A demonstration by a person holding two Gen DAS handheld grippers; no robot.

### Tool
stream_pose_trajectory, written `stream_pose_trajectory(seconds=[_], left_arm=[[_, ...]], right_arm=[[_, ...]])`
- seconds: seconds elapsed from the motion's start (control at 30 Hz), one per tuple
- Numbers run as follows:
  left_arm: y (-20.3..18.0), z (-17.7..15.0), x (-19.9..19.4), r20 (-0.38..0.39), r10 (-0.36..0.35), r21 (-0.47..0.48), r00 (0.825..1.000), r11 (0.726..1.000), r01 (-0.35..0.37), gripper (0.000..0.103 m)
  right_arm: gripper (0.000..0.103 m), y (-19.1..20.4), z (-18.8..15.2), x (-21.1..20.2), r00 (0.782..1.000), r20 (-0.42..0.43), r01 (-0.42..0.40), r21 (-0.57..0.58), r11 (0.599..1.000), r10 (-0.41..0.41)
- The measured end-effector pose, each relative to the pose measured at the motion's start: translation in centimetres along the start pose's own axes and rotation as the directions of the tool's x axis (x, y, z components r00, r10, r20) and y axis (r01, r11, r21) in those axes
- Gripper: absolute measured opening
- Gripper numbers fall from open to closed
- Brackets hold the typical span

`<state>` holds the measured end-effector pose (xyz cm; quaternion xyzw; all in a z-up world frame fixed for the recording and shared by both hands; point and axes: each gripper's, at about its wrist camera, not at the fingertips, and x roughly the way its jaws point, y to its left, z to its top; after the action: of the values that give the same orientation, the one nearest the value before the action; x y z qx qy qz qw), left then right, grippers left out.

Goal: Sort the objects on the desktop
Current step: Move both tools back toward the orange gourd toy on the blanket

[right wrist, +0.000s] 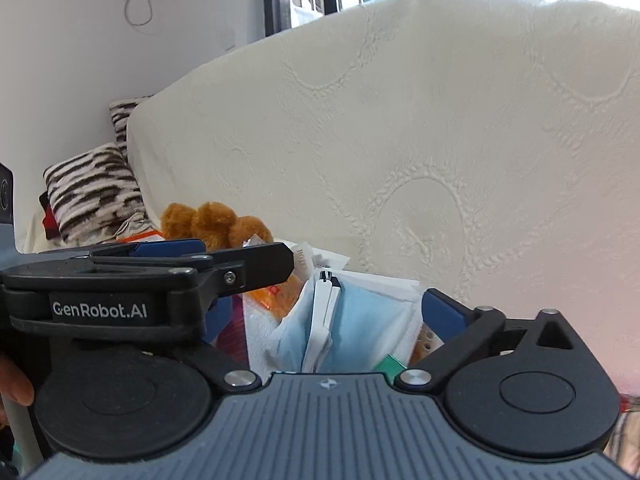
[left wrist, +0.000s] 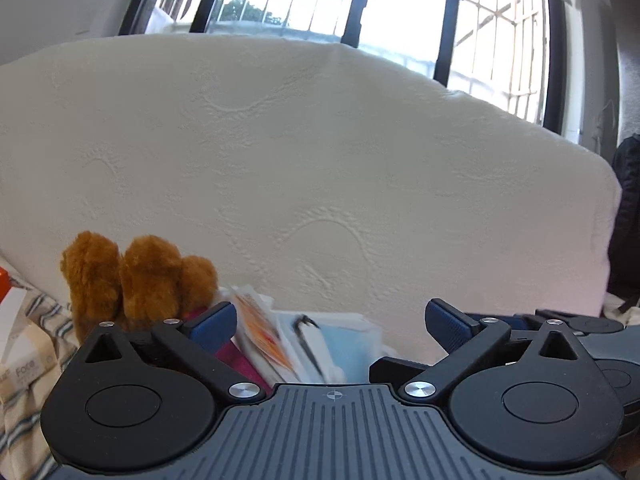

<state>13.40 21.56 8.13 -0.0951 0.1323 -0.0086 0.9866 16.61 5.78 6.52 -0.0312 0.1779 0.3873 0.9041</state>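
A bundle of flat items stands upright just ahead of both grippers: an orange-printed packet (left wrist: 260, 332) (right wrist: 276, 296), a white clip-like piece with a black tip (left wrist: 310, 338) (right wrist: 326, 304) and a light blue packet (left wrist: 354, 346) (right wrist: 372, 320). My left gripper (left wrist: 330, 326) is open, its blue pads wide on either side of the bundle and not touching it. My right gripper (right wrist: 330, 316) is open too, with the bundle in the gap. The left gripper (right wrist: 244, 254) crosses the right wrist view from the left and hides part of the right gripper's left finger.
A brown plush toy (left wrist: 136, 276) (right wrist: 216, 220) sits behind the bundle to the left. A big white quilted mattress (left wrist: 320, 140) (right wrist: 440, 120) stands close behind everything. A "Face" box (left wrist: 24, 364) lies on striped cloth at far left. Striped pillows (right wrist: 92, 188) lie beyond.
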Motion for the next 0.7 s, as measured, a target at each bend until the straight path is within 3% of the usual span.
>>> stream_pose_trajectory(seconds=[0.4, 0.7], left_arm=[[-7.2, -3.1, -4.6, 0.005, -0.142, -0.032, 0.990, 0.989, 0.142, 0.103], [-13.2, -9.1, -2.7, -0.079, -0.233, -0.033, 0.969, 0.972, 0.232, 0.103]], right_arm=[[0.103, -1.6, -2.4, -9.1, 0.999, 0.004, 0.043, -0.082, 0.996, -0.043], [0.103, -5.3, -8.3, -13.8, 0.993, -0.030, 0.110, -0.076, 0.991, -0.112]])
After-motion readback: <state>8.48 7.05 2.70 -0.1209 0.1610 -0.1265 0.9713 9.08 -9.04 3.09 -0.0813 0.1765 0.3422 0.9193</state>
